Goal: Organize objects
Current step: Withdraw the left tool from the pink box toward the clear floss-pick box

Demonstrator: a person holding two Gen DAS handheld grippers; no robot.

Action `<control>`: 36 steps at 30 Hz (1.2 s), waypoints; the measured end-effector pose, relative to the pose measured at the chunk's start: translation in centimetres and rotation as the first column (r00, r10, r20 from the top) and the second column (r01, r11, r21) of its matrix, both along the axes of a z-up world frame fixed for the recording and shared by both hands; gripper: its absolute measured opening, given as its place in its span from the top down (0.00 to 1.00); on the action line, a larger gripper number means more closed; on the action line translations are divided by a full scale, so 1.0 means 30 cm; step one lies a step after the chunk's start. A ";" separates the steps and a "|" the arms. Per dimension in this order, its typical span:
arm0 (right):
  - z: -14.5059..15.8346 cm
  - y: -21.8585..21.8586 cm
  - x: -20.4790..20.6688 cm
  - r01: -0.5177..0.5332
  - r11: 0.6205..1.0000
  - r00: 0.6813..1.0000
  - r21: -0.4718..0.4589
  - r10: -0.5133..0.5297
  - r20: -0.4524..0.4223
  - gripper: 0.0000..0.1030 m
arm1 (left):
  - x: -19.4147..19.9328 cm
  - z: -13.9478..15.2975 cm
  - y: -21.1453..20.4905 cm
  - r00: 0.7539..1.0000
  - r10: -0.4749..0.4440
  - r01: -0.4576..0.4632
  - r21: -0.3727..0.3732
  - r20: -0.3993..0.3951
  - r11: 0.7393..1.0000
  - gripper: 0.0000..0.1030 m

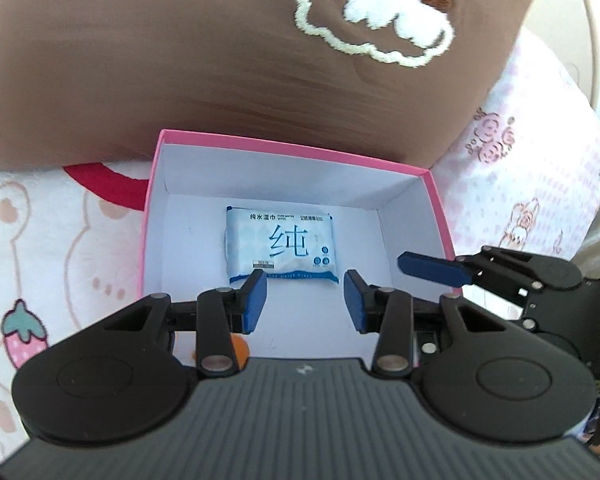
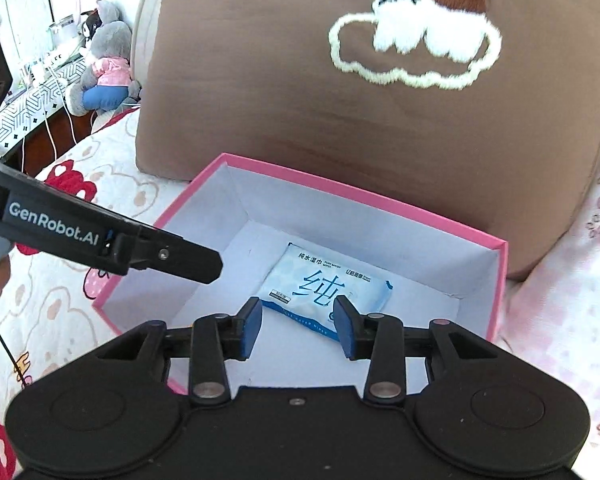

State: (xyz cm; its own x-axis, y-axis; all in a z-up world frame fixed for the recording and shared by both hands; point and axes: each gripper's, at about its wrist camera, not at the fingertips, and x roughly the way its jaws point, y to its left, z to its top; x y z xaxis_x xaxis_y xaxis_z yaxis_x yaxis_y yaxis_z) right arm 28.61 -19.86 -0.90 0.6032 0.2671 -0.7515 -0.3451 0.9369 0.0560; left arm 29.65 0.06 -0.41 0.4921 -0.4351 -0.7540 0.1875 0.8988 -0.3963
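Observation:
A pink box (image 1: 291, 145) with a white inside lies open on the bed. A blue and white pack of wet wipes (image 1: 279, 246) lies flat on its floor, near the middle. My left gripper (image 1: 306, 300) hovers above the box's near part, open, nothing between its blue pads. To its right, over the box's right wall, reaches one blue finger (image 1: 436, 270) of my right gripper. In the right wrist view my right gripper (image 2: 298, 324) hangs open above the wipes pack (image 2: 320, 284) in the box (image 2: 340, 190), holding nothing. The left gripper's black finger (image 2: 179, 258) crosses in from the left.
A big brown pillow (image 1: 219, 60) with an embroidered cloud leans right behind the box. The box rests on a cartoon-print sheet (image 1: 39, 240). A small orange thing (image 1: 239, 350) shows under the left gripper. A grey plush toy (image 2: 103, 60) and a cluttered desk (image 2: 31, 80) stand far left.

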 end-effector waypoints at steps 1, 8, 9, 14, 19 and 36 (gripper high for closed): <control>0.011 0.001 -0.015 0.002 1.000 1.000 -0.002 -0.002 0.005 0.55 | -0.019 0.012 0.001 1.000 -0.002 0.002 0.013 0.002 1.000 0.57; 0.116 -0.032 -0.163 -0.003 0.999 0.999 -0.039 0.005 0.041 0.31 | -0.143 0.104 0.009 0.999 -0.024 0.021 0.090 0.026 0.996 0.42; 0.130 -0.036 -0.185 0.004 0.999 0.999 -0.039 -0.002 0.051 0.29 | -0.159 0.118 0.011 0.999 -0.029 0.026 0.090 0.025 0.996 0.41; 0.190 -0.039 -0.279 0.015 0.999 0.998 -0.043 -0.012 0.061 0.27 | -0.235 0.180 0.016 0.998 -0.047 0.043 0.109 0.032 0.993 0.38; 0.239 -0.027 -0.359 0.012 0.999 0.998 -0.051 -0.009 0.067 0.24 | -0.301 0.235 0.017 0.997 -0.072 0.068 0.119 0.032 0.991 0.37; 0.258 -0.010 -0.511 0.086 0.994 0.996 -0.064 -0.087 -0.001 0.09 | -0.484 0.270 0.028 0.990 -0.137 0.133 0.130 0.024 0.983 0.23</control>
